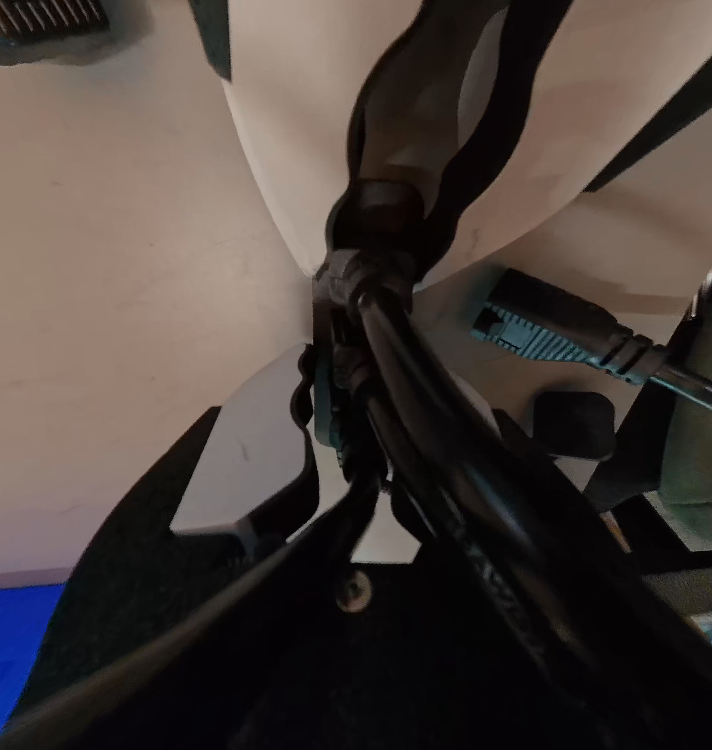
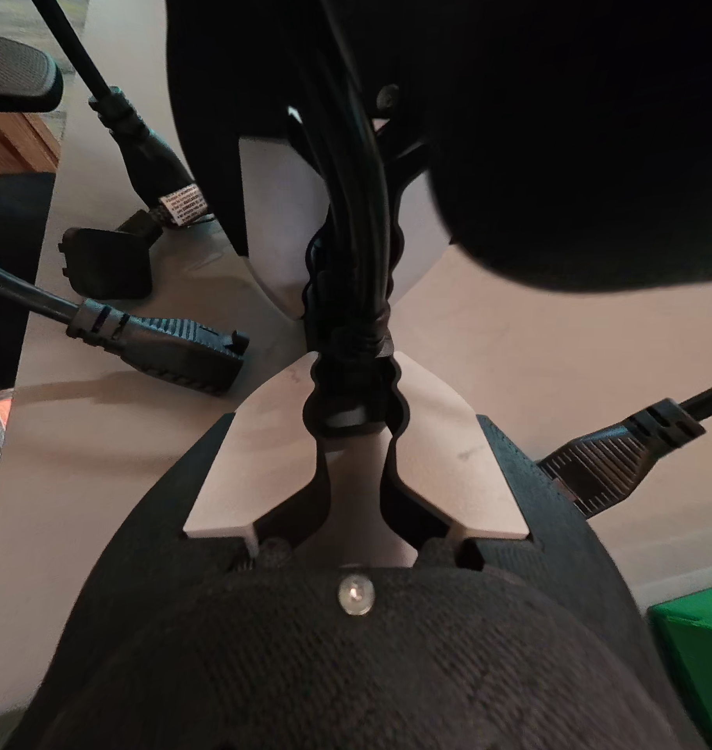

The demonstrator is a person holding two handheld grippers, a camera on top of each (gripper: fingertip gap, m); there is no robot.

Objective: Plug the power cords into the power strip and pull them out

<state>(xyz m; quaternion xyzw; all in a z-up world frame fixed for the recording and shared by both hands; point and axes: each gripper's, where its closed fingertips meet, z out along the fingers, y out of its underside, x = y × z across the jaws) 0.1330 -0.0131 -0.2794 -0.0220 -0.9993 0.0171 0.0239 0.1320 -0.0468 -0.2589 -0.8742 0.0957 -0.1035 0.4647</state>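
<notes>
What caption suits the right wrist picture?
Two hand-held grippers meet on a bundled black cord, loose plugs lying around.

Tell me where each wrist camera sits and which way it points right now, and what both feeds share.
Left wrist view: on the left gripper, looking along its fingers down at the beige table; fingers closed on the bundled black cords.
Right wrist view: on the right gripper, facing the left gripper head-on, closed on the same bundle.
Shared: the bundle, both grippers, the ribbed plug lying on the table.
</notes>
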